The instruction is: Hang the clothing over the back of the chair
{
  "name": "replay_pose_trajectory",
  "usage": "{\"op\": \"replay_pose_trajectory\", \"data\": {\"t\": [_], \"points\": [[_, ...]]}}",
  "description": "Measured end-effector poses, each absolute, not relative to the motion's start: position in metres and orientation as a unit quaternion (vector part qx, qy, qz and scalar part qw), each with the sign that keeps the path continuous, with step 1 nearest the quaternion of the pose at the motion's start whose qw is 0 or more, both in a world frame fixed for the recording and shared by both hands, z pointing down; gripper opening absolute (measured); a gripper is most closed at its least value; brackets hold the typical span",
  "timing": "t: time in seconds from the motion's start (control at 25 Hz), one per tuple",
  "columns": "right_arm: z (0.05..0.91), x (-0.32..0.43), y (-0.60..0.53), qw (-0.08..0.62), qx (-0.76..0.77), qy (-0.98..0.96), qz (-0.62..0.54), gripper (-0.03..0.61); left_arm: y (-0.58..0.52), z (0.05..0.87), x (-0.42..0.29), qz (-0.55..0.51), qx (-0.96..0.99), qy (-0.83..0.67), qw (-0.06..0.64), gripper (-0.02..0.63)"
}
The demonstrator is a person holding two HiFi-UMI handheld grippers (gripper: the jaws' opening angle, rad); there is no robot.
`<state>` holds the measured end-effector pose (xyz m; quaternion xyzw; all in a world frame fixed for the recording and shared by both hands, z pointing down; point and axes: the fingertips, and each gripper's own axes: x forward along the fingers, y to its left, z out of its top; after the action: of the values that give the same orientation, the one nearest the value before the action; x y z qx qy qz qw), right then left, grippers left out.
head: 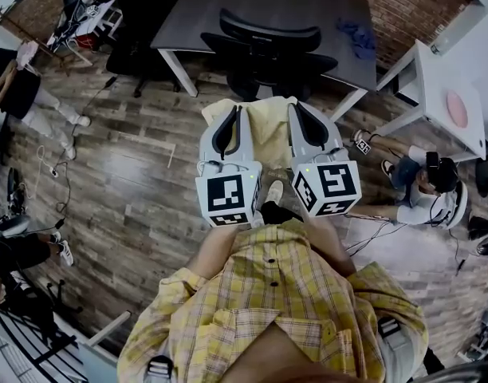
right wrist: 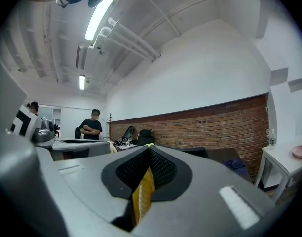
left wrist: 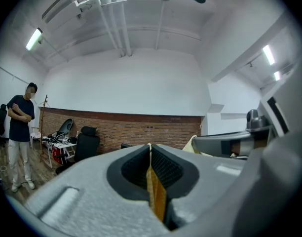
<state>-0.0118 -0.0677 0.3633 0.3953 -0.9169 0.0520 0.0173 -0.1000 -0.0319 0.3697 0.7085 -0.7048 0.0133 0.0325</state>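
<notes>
The left gripper (head: 236, 108) and right gripper (head: 296, 106), side by side, each have their fingers clenched on the pale yellow garment (head: 266, 134). It is held spread and level, probably to drape over the black office chair (head: 269, 32) just ahead, by the grey surface (head: 308, 2).

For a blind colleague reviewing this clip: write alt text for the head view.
Seen from above, the left gripper and right gripper, side by side, each clamp an edge of a pale yellow garment held between them. Just beyond stands a black office chair at a dark desk, on a wood-plank floor.
</notes>
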Motion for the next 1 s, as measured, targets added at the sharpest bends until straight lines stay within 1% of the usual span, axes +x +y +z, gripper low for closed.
{"op": "replay_pose_trajectory", "data": {"t": [0.32,1.0], "points": [[0.362,-0.016,-0.1,0.005,0.386,-0.921,0.059,0.009,-0.065,0.366,-0.103,0.011,0.71,-0.703,0.04,0.009],[0.333,-0.021,-0.171,-0.013,0.372,-0.928,0.032,0.009,-0.144,0.341,-0.11,-0.005,0.707,-0.707,0.014,0.009]]}}
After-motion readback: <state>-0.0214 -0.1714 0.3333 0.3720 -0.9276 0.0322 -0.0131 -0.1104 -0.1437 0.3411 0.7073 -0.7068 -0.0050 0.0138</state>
